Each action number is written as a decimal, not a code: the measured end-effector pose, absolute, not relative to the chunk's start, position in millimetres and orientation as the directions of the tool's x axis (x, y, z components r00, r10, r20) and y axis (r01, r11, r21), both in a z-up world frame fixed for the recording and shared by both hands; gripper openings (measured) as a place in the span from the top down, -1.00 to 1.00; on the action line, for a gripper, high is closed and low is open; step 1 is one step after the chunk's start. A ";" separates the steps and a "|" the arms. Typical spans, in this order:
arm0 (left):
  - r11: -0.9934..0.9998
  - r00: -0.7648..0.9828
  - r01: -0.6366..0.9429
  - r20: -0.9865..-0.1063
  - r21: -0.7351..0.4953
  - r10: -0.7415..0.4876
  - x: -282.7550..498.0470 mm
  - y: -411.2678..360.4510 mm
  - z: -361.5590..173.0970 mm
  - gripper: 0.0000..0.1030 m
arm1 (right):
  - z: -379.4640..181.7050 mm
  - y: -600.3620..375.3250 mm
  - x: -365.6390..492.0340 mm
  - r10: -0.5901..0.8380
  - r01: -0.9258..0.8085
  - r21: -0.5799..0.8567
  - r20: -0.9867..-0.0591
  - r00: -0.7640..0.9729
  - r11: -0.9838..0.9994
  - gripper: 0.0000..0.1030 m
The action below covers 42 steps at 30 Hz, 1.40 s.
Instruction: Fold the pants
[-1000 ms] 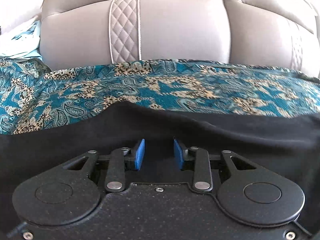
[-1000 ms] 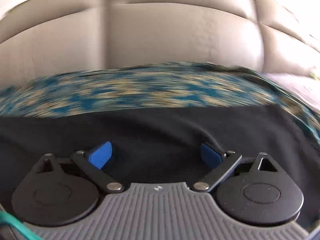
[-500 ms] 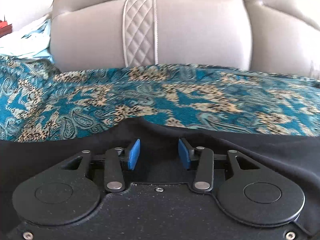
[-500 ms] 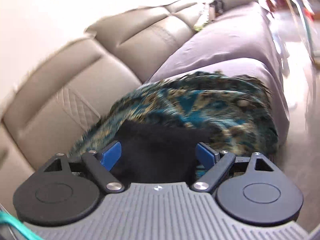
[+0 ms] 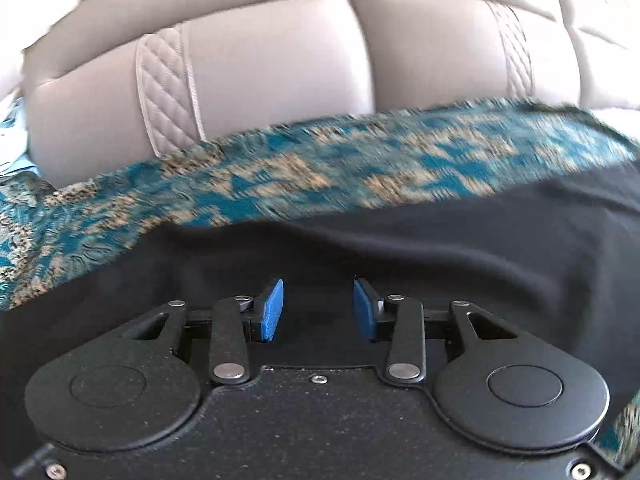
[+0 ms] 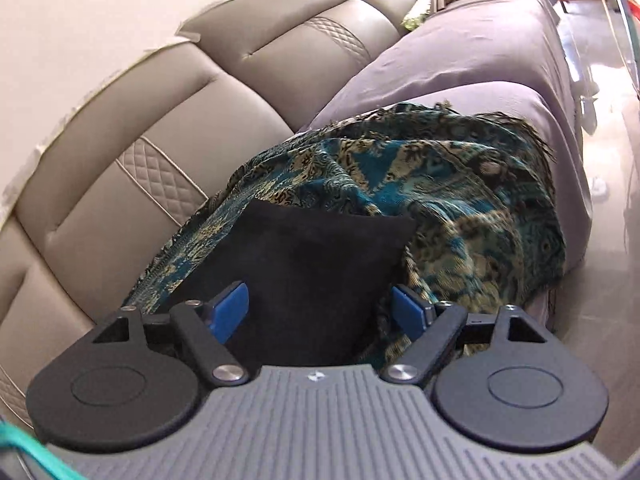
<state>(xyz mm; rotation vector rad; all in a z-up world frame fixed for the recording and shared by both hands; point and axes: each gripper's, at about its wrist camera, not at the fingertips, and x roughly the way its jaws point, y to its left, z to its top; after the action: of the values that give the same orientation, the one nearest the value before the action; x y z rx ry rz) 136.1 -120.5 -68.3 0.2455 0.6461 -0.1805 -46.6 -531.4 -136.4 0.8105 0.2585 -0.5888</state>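
Note:
The black pants (image 5: 400, 252) lie on a teal and tan paisley throw (image 5: 280, 176) spread over the sofa seat. My left gripper (image 5: 318, 306) is open, low over the black cloth, nothing between its blue pads (image 5: 272, 310). In the right wrist view the pants (image 6: 304, 264) show as a dark folded slab with a squared far edge. My right gripper (image 6: 320, 308) is open wide above the pants' near end, empty.
The beige leather sofa back (image 5: 260, 60) rises behind the throw, also in the right wrist view (image 6: 120, 140). A grey-purple seat cover (image 6: 460, 52) runs away to the right, shiny floor (image 6: 608, 240) beyond its edge. Clutter sits at the sofa's far end (image 6: 420, 12).
My right gripper swung from facing the sofa back to looking along the sofa's length, staying open. My left gripper shifted right over the pants and opened a little wider.

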 end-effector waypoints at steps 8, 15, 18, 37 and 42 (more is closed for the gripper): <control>0.979 0.793 0.099 -0.608 0.179 0.031 158.2 -91.0 -73.2 0.21 | -130.0 -542.3 -25.3 -0.417 0.617 0.520 -0.458 0.785 0.590 -0.30; 0.972 0.794 -0.053 -0.581 0.228 0.180 189.0 -48.7 -74.2 0.05 | -133.2 -569.8 -24.5 -0.412 0.635 0.553 -0.485 0.772 0.539 0.13; 0.968 0.788 -0.076 -0.580 0.238 0.205 193.0 -42.8 -73.1 0.05 | -137.5 -576.2 -30.5 -0.391 0.615 0.603 -0.475 0.789 0.508 0.12; 0.978 0.771 -0.085 -0.609 0.193 0.187 193.0 -34.7 -70.4 -0.12 | -129.9 -550.0 -23.4 -0.424 0.639 0.474 -0.488 0.763 0.606 0.38; 0.979 0.771 -0.089 -0.609 0.185 0.185 194.0 -32.5 -70.6 -0.13 | -127.6 -533.9 -6.4 -0.451 0.642 0.325 -0.498 0.740 0.695 0.34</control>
<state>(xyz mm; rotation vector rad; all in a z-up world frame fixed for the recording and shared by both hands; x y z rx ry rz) 194.0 -32.5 -70.6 0.1484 0.6746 0.1495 -6.4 -533.9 -127.6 0.5088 0.4011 -0.6285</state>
